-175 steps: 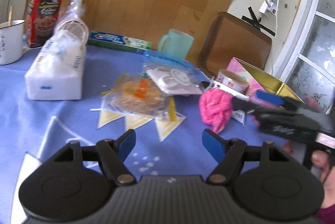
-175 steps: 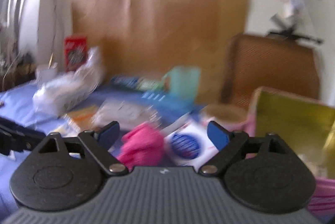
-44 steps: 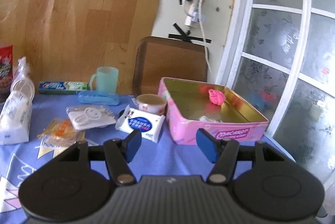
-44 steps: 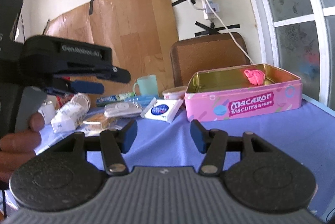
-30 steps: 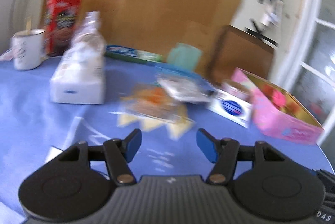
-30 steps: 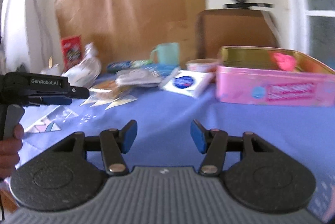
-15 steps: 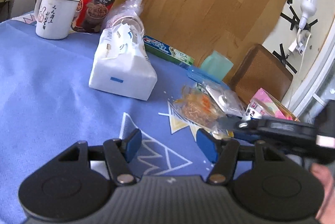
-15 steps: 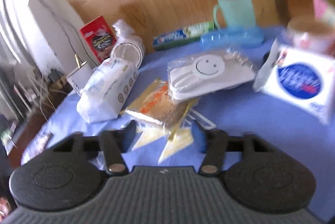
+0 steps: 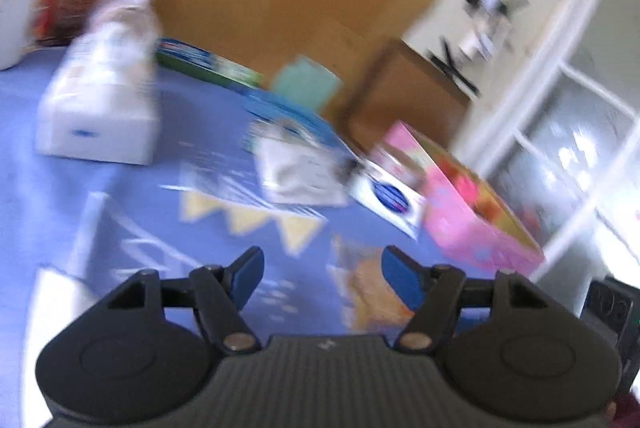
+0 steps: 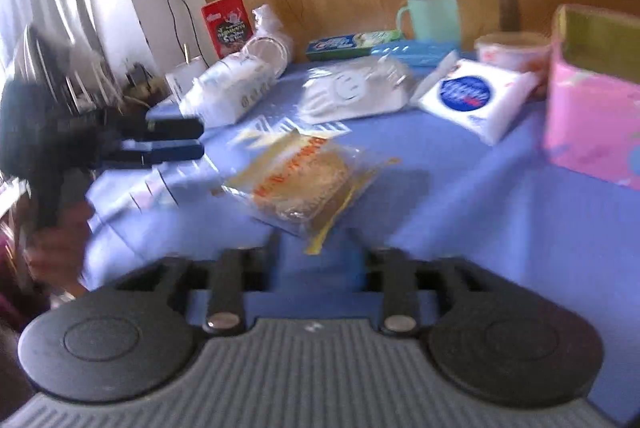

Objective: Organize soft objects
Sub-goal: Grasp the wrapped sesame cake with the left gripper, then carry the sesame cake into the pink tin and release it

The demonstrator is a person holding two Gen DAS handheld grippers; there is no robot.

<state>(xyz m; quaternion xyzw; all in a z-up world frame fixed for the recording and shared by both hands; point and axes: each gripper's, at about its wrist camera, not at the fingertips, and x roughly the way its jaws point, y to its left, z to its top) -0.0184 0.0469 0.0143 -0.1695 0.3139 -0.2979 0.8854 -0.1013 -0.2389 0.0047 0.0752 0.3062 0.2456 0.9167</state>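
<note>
crinkly sponge packet [image 10: 304, 179] now lifted, right tool [image 10: 316, 252] pinching it, left tool [image 9: 322, 268] agape, empty

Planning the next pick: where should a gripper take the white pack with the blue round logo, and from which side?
Grip the white pack with the blue round logo across its thin front edge, coming from the open cloth in front. It lies tilted, its far end propped by the small tub and the pink tin, so the near edge is the free one.

Far ahead of the jaws, a mint mug [image 10: 434, 15] stands at the worktop's [image 10: 500, 211] back edge beside a toothpaste box [image 10: 352, 43]; a red carton [image 10: 227, 23] stands further left.
</note>
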